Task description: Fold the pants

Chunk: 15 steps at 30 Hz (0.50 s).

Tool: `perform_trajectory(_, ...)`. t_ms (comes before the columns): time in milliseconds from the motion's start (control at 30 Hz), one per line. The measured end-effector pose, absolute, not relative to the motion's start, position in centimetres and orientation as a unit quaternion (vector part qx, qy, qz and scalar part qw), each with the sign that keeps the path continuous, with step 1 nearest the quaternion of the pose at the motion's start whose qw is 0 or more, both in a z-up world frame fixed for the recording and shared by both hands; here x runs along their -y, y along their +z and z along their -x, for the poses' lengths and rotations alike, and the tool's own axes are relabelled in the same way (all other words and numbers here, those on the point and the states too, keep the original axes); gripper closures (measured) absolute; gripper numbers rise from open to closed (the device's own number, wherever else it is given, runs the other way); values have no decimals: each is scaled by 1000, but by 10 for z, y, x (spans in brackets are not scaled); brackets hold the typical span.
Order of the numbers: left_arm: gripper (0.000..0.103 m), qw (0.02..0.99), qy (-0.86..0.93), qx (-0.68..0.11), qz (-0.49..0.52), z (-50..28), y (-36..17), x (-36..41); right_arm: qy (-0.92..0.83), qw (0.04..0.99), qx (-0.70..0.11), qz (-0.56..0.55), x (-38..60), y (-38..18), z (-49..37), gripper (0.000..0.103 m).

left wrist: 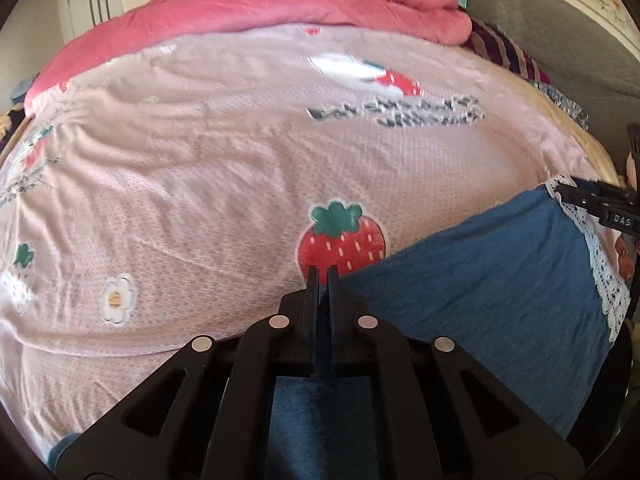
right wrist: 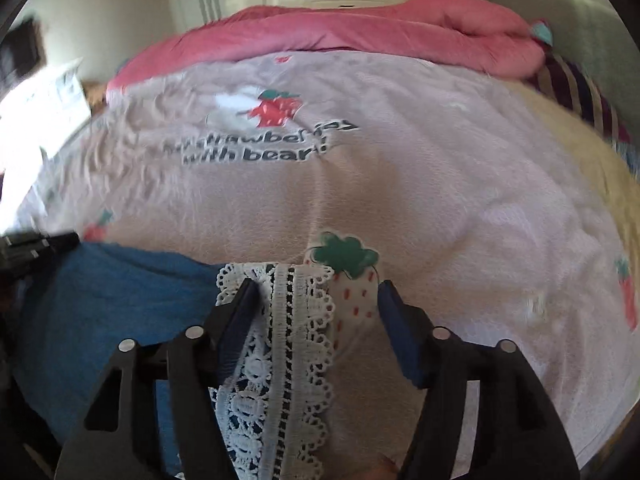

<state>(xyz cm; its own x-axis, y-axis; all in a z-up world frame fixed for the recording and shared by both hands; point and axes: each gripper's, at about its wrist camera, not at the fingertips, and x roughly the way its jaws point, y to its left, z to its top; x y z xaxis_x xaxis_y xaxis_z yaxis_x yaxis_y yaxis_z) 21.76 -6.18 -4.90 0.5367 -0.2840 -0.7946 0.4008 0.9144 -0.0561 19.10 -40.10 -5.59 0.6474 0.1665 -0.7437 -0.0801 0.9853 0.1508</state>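
Blue knit pants (left wrist: 500, 280) with white lace hem (right wrist: 280, 340) lie on the bed. Left tongs (left wrist: 323, 276) pinch their edge; right tongs (right wrist: 316, 292), parted, should clamp the lace squarely before lifting.

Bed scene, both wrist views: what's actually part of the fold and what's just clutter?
In the job:
- blue pants
- white lace hem of the pants
- left gripper, shut on the pants
- right gripper, open around the lace hem

Lying about:
- strawberry-print sheet
- pink quilt
- striped cloth
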Motion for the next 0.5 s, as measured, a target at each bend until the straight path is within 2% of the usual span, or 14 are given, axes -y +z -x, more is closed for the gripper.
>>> perform_trajectory(100,101,888,-184,-416,-66,-205,-32,51,51,919,-387,-48,403,-41,-171,35)
perform_trajectory(133,95,892,-180,-409,-61,-199,-26,46,51,922,-380,-49,403,-36,-164,28)
perform_trajectory(200,91,901,-177,-394,-47,-183,-12,32,62,926,-367,-58,400,-28,-146,22)
perform_trajectory(267,85,908,-168,-383,-34,-167,0,17,76,928,-362,-54,391,-24,-132,22)
perform_trajectory(333,70,913,-155,-376,-29,-151,6,5,99,926,-362,-46,374,-23,-117,21)
perform_trajectory(467,67,915,-131,-380,-38,-117,7,-14,151,913,-376,-38,341,-28,-92,17)
perform_trajectory(500,62,916,-120,-379,-48,-107,7,-16,166,908,-383,-30,330,-29,-88,17)
